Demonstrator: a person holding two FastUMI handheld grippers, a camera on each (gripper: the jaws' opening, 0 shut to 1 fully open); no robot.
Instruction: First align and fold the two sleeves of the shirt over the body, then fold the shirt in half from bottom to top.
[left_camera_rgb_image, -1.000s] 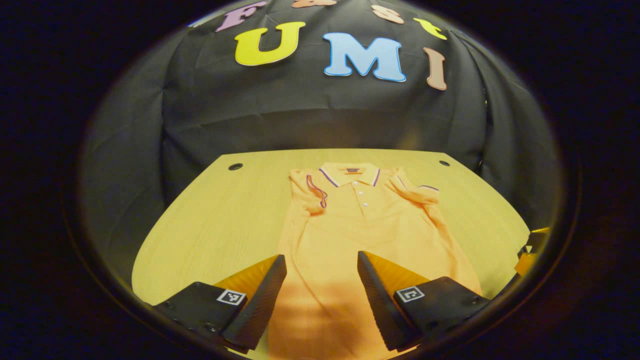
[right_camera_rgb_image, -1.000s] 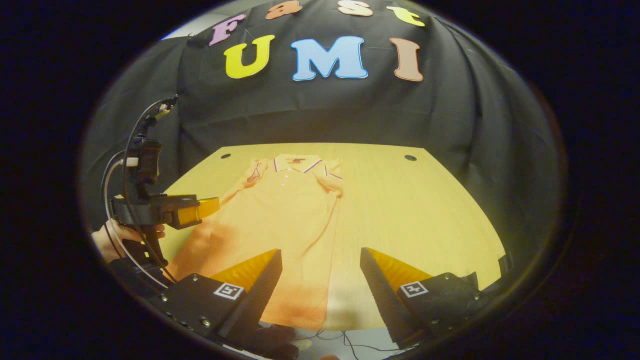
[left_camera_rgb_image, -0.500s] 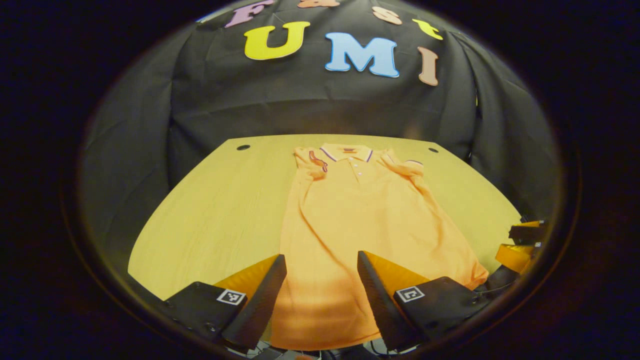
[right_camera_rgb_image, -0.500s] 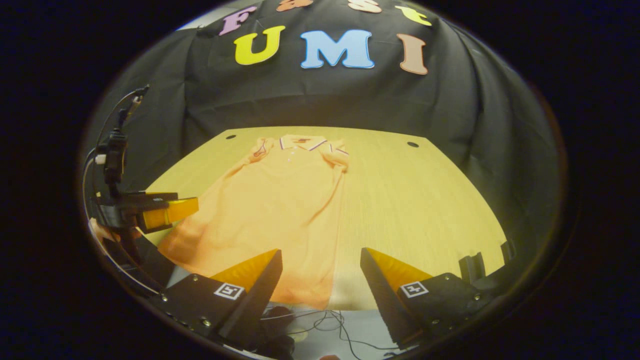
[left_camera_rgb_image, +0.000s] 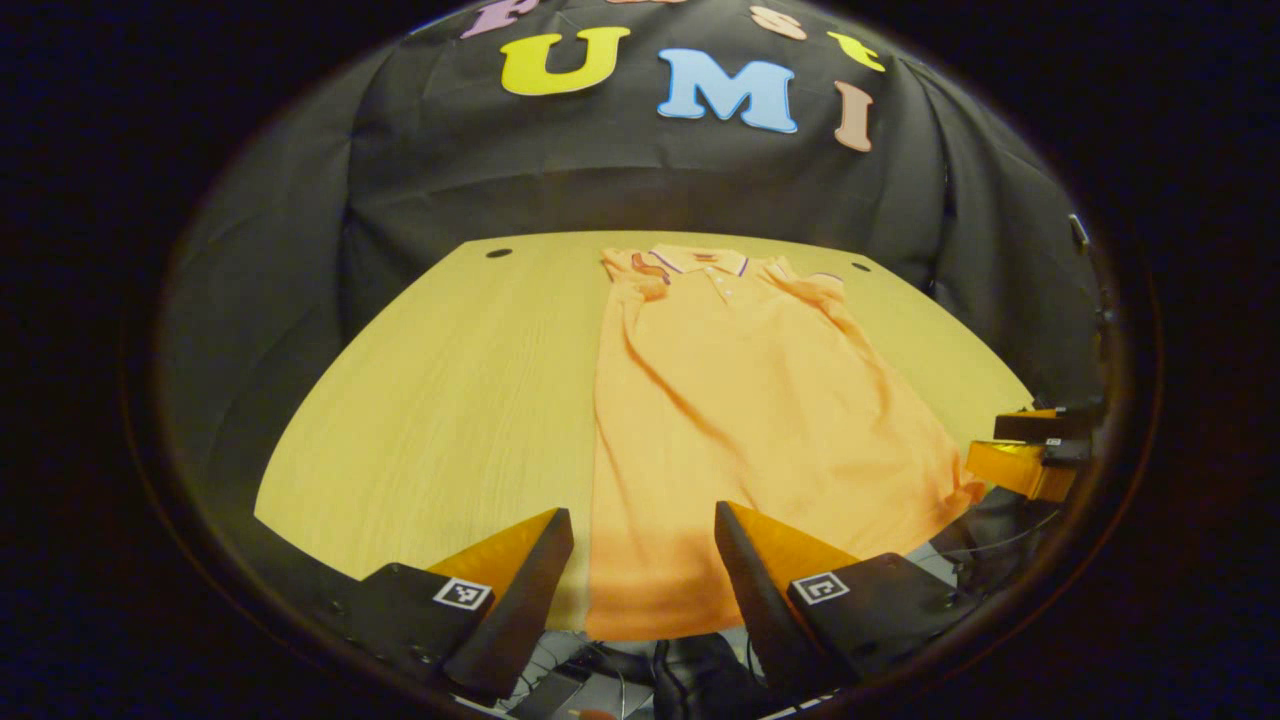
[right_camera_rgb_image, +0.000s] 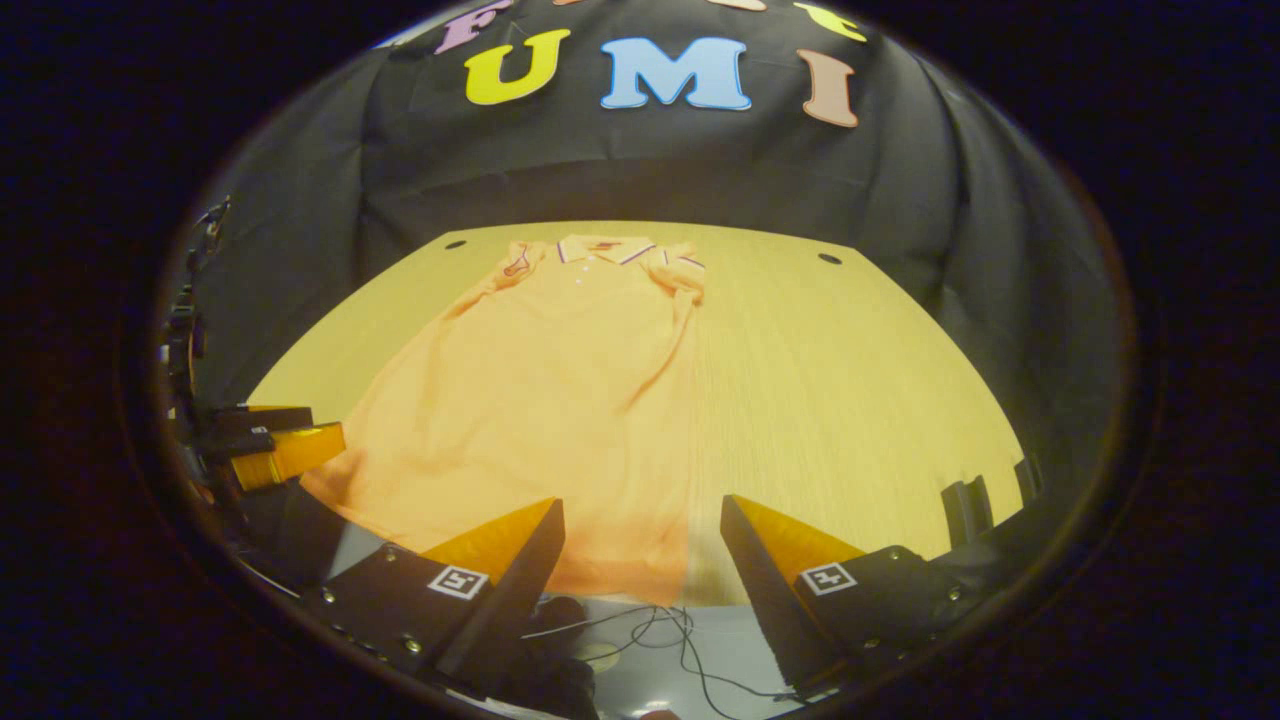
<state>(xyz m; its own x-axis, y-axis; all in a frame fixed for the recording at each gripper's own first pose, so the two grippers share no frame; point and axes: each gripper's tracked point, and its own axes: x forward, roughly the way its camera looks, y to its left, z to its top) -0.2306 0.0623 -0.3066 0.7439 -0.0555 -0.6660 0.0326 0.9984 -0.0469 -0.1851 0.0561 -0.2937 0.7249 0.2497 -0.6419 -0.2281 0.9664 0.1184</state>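
While both tongs (left_camera_rgb_image: 642, 560) (right_camera_rgb_image: 640, 555) gape, the shirt (left_camera_rgb_image: 740, 400) shows no legible writing.

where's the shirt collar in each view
Left gripper view: the collar lies at the table's far edge, slightly right of centre.
Right gripper view: the collar lies at the far edge, slightly left of centre.
Shared landmark: the shirt's button placket just below it.

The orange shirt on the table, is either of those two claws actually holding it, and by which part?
No, nothing is held. The left gripper and right gripper both stand open near the hem, and the shirt lies flat on the table.
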